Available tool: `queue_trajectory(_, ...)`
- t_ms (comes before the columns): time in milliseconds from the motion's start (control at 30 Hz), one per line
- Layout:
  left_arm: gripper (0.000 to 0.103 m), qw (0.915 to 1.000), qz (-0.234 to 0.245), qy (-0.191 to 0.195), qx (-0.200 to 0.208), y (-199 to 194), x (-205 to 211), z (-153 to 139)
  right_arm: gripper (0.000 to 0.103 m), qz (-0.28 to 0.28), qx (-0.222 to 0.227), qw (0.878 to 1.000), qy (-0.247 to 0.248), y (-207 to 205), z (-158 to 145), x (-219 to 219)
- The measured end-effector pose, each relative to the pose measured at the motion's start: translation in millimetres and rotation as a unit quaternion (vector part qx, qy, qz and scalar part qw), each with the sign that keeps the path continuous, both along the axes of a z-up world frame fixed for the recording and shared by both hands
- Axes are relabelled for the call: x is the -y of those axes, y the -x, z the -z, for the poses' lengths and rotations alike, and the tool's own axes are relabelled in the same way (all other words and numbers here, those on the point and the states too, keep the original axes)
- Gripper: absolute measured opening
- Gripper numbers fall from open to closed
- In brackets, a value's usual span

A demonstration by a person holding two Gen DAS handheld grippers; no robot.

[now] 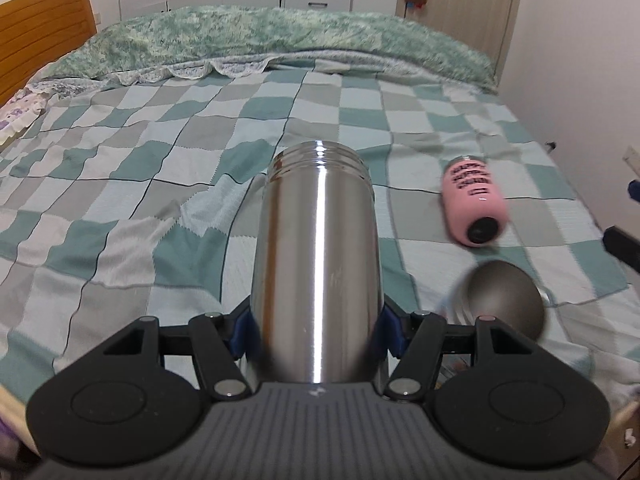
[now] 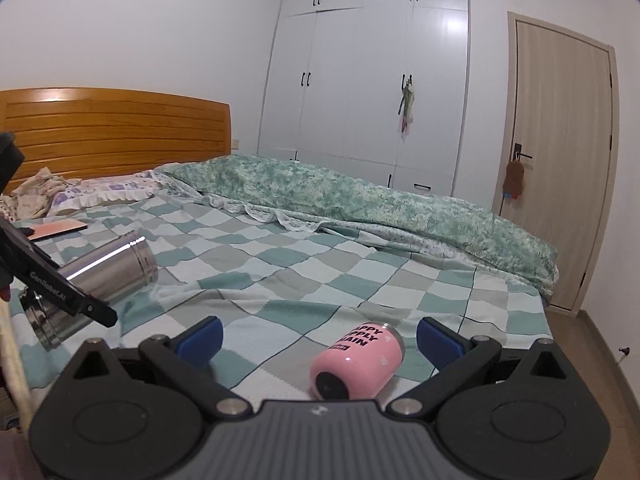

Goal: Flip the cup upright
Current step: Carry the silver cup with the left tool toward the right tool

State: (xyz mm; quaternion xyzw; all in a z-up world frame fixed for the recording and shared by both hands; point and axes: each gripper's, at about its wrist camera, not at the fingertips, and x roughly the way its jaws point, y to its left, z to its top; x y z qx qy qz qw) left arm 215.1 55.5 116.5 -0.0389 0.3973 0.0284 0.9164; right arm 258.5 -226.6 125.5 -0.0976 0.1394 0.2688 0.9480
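My left gripper is shut on a shiny steel cup and holds it above the bed, threaded mouth pointing away from the camera. In the right wrist view the same steel cup is tilted, held by the left gripper's black frame. A pink cup with black lettering lies on its side on the checkered blanket. My right gripper is open, its blue pads either side of the pink cup, whose black base faces the camera.
A second steel cup lies on its side by the bed's near edge, also in the right wrist view. A green quilt is heaped along the far side. Wooden headboard, pillows, wardrobe and door stand beyond.
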Motion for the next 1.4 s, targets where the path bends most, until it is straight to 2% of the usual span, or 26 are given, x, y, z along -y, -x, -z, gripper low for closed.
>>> queue_trajectory(267,0.062,0.9991,0.018,0.031,0.024,64,26,-10,0.103,0.007,0.000,1.000,0.003,64,-6,7)
queue_trajectory(533,0.062,0.9960,0.041,0.077,0.019,106,62,11,0.103,0.021,-0.019,1.000,0.012,109,10,22)
queue_trajectory(667,0.062,0.9942,0.058,0.089,0.014,113,89,19,0.103,0.037,-0.029,0.999,0.013,122,19,43)
queue_trajectory(833,0.062,0.9903,0.091,0.105,0.004,107,134,34,0.103,0.071,-0.042,0.996,0.016,126,33,82)
queue_trajectory(1000,0.062,0.9862,0.124,0.108,-0.020,82,179,57,0.103,0.110,-0.061,0.992,0.017,122,51,127)
queue_trajectory(1233,0.062,0.9846,0.124,0.117,-0.037,40,219,83,0.103,0.141,-0.081,0.987,0.018,103,77,164)
queue_trajectory(1400,0.063,0.9847,0.129,0.106,-0.050,21,235,99,0.103,0.145,-0.091,0.985,0.024,88,89,169)
